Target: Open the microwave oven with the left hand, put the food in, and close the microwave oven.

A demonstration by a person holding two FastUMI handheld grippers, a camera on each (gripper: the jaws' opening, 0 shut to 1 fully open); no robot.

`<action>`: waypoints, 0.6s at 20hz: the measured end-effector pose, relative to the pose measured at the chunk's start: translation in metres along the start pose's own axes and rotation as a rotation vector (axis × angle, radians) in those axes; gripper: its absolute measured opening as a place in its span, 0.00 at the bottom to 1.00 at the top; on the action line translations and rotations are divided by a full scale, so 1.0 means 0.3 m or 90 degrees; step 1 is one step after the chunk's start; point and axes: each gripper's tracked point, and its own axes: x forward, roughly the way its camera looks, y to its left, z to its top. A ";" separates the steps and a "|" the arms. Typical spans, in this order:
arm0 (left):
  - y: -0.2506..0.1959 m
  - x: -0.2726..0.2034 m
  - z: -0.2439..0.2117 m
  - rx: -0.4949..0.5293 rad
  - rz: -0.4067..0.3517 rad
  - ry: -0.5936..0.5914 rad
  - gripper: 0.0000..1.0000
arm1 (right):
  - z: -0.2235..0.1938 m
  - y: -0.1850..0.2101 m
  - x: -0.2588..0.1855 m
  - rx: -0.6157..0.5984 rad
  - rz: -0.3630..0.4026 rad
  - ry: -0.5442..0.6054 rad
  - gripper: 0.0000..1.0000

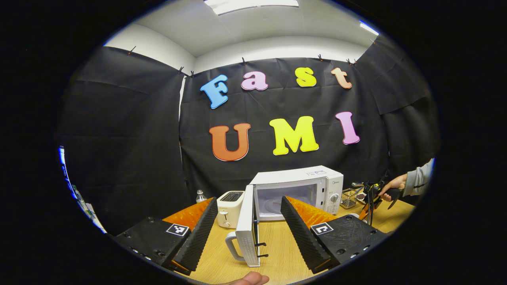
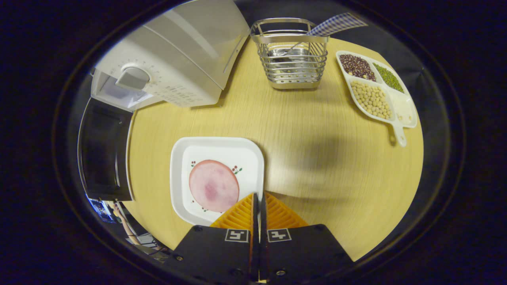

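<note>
Both tongs differ: my left tongs point(image 1: 249, 233) stand apart before the open microwave point(image 1: 297, 190); my right tongs point(image 2: 259, 204) are together at the plate point(image 2: 216, 152) with ham point(image 2: 214, 186), its 5 o'clock edge.

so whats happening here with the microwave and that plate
A person is working with a gripper in each hand. The microwave stands on the table with its door swung open, and the left gripper is open, its fingers either side of the door. The right gripper is shut at the edge of the white plate, which carries a slice of ham and sits on the table, not yet in the oven.
</note>
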 end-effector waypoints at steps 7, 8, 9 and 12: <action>0.045 -0.046 -0.022 -0.016 0.007 0.006 0.96 | -0.060 0.033 -0.041 0.089 0.100 -0.042 0.04; 0.050 -0.052 -0.024 -0.019 0.007 0.006 0.96 | -0.074 0.049 -0.058 0.097 0.112 -0.051 0.04; 0.051 -0.054 -0.026 -0.022 0.004 0.006 0.96 | -0.076 0.063 -0.069 0.102 0.123 -0.062 0.04; 0.062 -0.053 -0.041 -0.028 -0.003 0.006 0.96 | -0.080 0.109 -0.096 0.120 0.149 -0.094 0.04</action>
